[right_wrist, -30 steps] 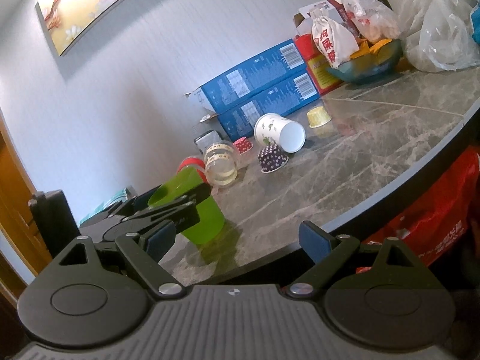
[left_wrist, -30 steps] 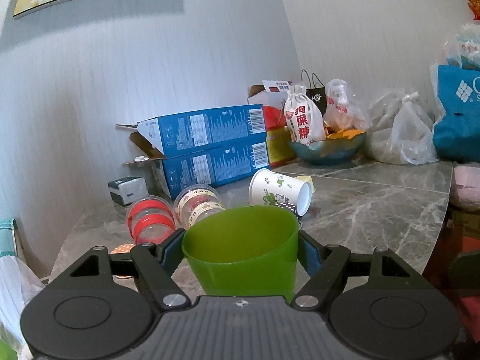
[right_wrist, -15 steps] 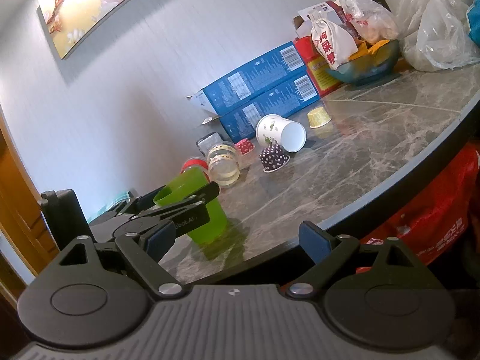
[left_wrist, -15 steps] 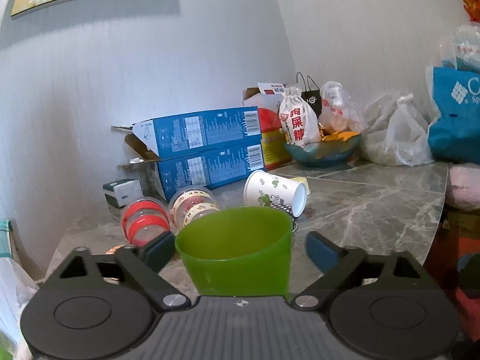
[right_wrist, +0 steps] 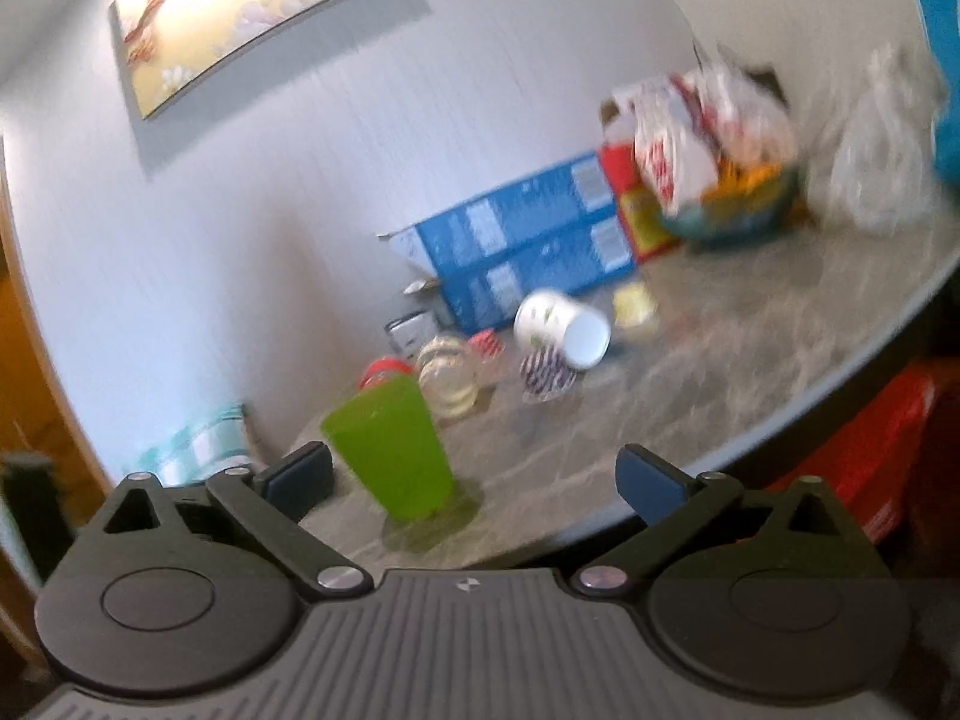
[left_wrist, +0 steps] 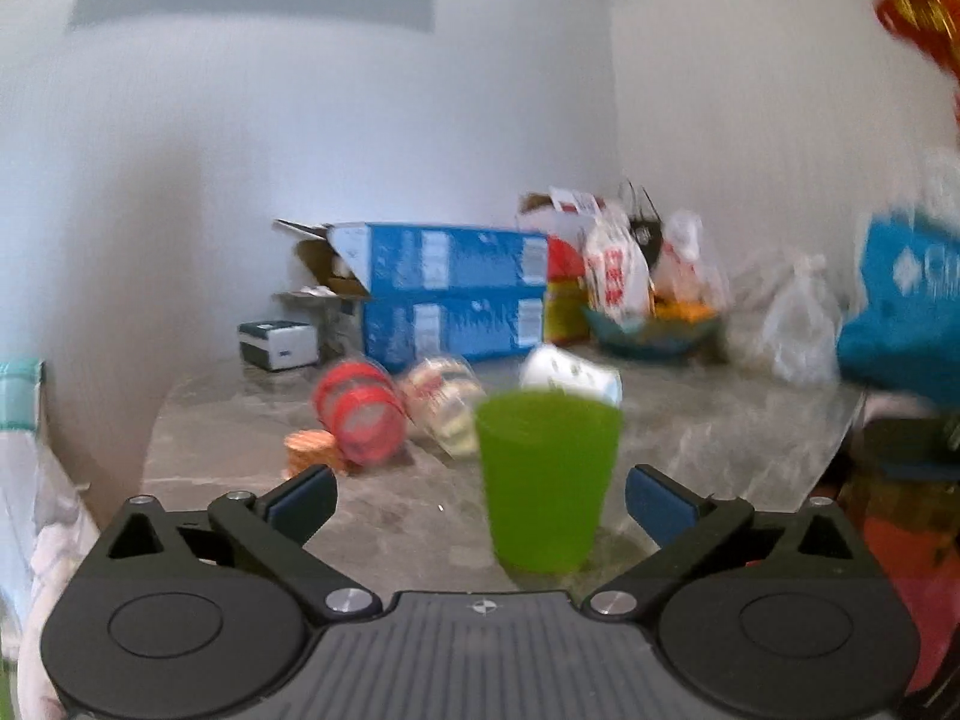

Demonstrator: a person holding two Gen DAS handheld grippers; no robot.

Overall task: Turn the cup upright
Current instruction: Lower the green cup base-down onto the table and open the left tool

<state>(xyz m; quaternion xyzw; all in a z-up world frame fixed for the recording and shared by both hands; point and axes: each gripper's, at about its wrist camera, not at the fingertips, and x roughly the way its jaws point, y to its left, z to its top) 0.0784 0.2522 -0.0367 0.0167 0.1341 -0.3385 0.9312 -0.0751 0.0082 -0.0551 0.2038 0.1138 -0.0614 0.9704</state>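
From the left wrist camera, the left tongs (left_wrist: 479, 495) are spread wide and hold nothing; the blue pads (left_wrist: 301, 495) stand well apart on either side of the view. The green cup (left_wrist: 547, 480) stands upright on the marble bench (left_wrist: 720, 438), mouth up, between the two pads but nearer the right one and touching neither. Behind it a white paper cup (left_wrist: 570, 373) lies on its side. To the left of that lie a clear jar with pale bands (left_wrist: 447, 405) and a jar with red bands (left_wrist: 360, 411), both tipped over, with a small orange paper liner (left_wrist: 312, 450) just beside the red one. Two blue boxes (left_wrist: 447, 294) are stacked against the wall, a small white device (left_wrist: 277, 345) sits to their left, and a teal bowl (left_wrist: 654, 330) with bags in it sits to their right. The picture is blurred.

From the right wrist camera, the right tongs (right_wrist: 475, 477) are likewise spread and empty. The green cup (right_wrist: 390, 456) stands upright near the bench's (right_wrist: 750, 372) front edge, just beside the left pad (right_wrist: 297, 477); I cannot tell whether they touch. Further back the white paper cup (right_wrist: 564, 327) lies on its side with its mouth toward the camera, a dark dotted liner (right_wrist: 543, 378) just in front of it and a yellow liner (right_wrist: 635, 306) to its right. The clear jar (right_wrist: 447, 378) lies behind the green cup. The blue boxes (right_wrist: 534, 255) and teal bowl (right_wrist: 729, 207) stand at the back, under a painting (right_wrist: 240, 18) on the wall.
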